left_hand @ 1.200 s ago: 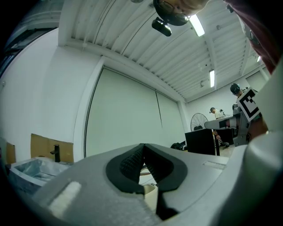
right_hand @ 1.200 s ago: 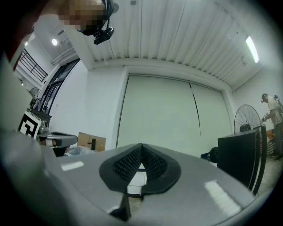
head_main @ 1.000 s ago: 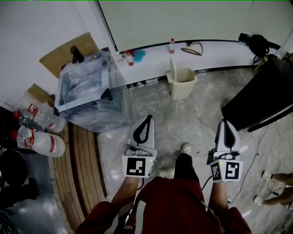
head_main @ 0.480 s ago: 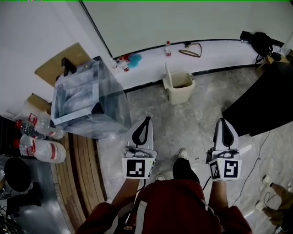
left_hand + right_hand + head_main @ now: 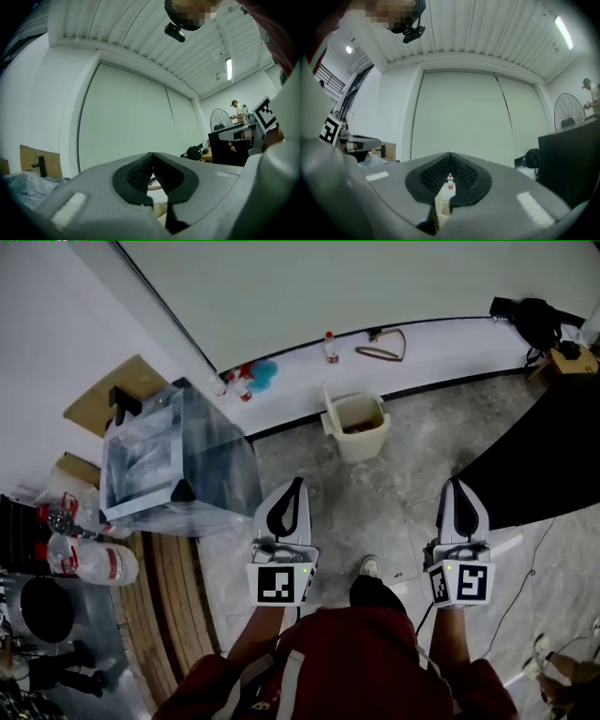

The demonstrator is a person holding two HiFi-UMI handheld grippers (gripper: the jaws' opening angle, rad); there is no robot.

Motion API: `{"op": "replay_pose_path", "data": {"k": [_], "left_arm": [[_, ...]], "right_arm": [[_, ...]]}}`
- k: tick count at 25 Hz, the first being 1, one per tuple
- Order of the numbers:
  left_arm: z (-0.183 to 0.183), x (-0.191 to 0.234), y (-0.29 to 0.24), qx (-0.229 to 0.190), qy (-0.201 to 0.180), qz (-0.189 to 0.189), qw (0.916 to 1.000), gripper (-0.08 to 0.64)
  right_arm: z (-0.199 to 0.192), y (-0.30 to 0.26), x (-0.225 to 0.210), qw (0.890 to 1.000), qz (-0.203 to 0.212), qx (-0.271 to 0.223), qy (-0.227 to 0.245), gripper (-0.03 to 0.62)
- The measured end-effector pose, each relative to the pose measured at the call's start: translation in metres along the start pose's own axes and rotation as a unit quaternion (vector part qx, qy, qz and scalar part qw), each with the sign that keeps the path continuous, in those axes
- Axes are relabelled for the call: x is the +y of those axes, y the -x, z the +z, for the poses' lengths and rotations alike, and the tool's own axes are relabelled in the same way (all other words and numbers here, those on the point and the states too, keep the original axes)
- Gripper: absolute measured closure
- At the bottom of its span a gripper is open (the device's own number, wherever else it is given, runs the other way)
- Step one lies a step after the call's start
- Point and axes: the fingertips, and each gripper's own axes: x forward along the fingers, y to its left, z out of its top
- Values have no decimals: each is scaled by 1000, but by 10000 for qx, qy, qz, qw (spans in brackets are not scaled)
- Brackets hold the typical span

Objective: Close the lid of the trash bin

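Note:
The cream trash bin (image 5: 358,427) stands on the grey floor by the white ledge, its lid (image 5: 328,397) raised upright at its left side. My left gripper (image 5: 294,484) is held level ahead of me, short of the bin and to its lower left, shut with nothing in it. My right gripper (image 5: 457,486) is level too, to the bin's lower right, also shut and empty. In the left gripper view the jaws (image 5: 152,158) meet at the tips. In the right gripper view the shut jaws (image 5: 450,158) frame the bin's lid (image 5: 439,202) and a small bottle (image 5: 449,182).
A large plastic-wrapped box (image 5: 173,460) stands to the left, with big water bottles (image 5: 89,561) beside it. On the white ledge (image 5: 441,338) are a bottle (image 5: 330,346) and a blue duster (image 5: 264,371). A black table (image 5: 544,446) fills the right. My shoe (image 5: 369,566) is below the bin.
The view has shifted: the bin and the wrapped box have slid left and a little nearer. Both grippers keep their place in front of the body and stay shut.

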Motion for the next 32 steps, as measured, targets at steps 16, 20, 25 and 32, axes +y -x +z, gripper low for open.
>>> {"op": "replay_pose_path", "data": {"k": [16,20,25,32], "left_arm": [[-4,-33,-110,87,-173,101,9998,555],[-9,-29,-120,63,-119,191,9997,554],[-27,-9,-133,199,-20,285,9994,555],[-51,25,-168,168,128,468,9987,555]], "right_arm": [[-17,-77,-81,9998,146,38,141,592],[-23,-94,-83,9996,241,74,104,592],[-30,-124,-72,9992,350,80,163,592],[-41,-179,-58,9978,576,177,288,592]]}}
